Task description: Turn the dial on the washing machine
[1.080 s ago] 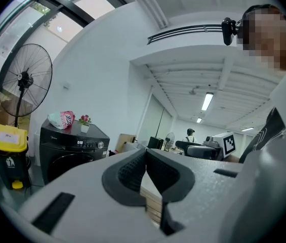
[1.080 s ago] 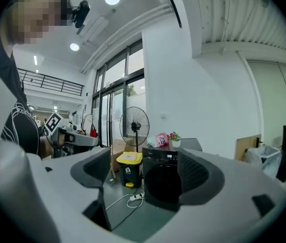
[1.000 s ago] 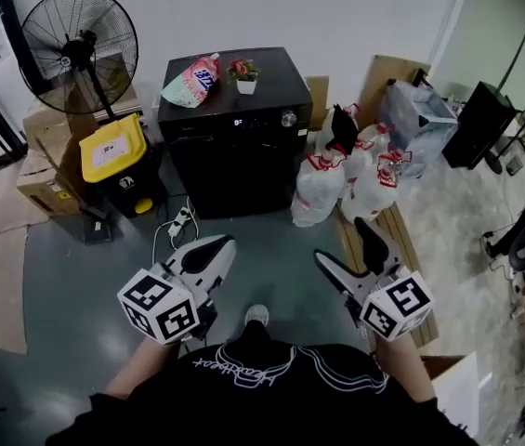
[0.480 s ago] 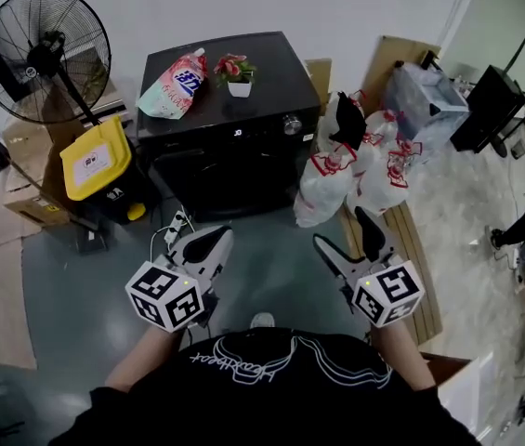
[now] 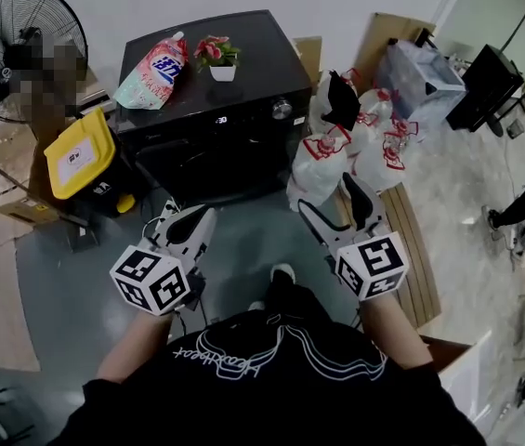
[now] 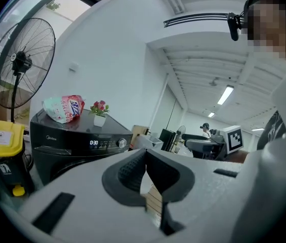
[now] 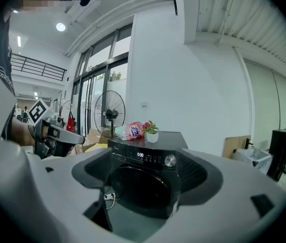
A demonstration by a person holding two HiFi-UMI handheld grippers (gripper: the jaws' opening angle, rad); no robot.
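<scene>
Across the floor (image 5: 248,235), at upper centre, square your right gripper (image 5: 331,204), fingers apart, onto the washer (image 5: 208,133) dial (image 5: 282,110); left gripper (image 5: 195,223) fingers sit together, empty.

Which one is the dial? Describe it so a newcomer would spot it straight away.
Find the black washing machine, standing between the yellow bin and the white bags. On the control strip along its front top edge, the dial sits at the right end, past the lit display. It is the only round, silvery knob on an otherwise black panel.
</scene>
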